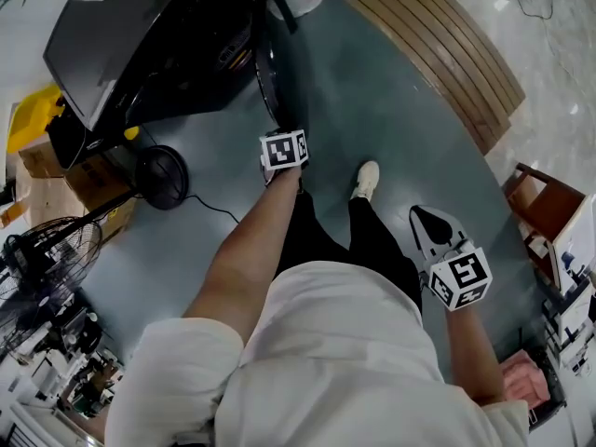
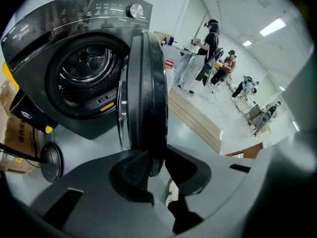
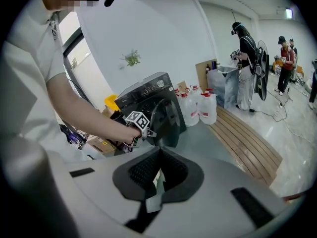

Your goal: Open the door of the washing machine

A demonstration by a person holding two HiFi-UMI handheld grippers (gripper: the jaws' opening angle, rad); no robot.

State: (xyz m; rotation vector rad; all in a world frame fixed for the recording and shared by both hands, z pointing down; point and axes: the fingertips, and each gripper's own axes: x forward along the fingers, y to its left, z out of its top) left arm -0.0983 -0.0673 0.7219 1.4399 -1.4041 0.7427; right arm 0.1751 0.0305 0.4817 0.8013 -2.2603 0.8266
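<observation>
Washing machine (image 2: 74,73) door (image 2: 146,83) approx half open, edge between left gripper (image 2: 157,170) fingers, slack, not clamped; right gripper (image 3: 159,170) fingers clenched, empty. Risk: edge slips out & door swings back

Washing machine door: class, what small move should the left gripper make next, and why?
Probably slide the left gripper back off the door. The door already stands swung wide, edge-on to this gripper, leaving the drum exposed. The jaws stand apart round its lower rim, with floor showing beside one of them, so further pulling seems unneeded.
</observation>
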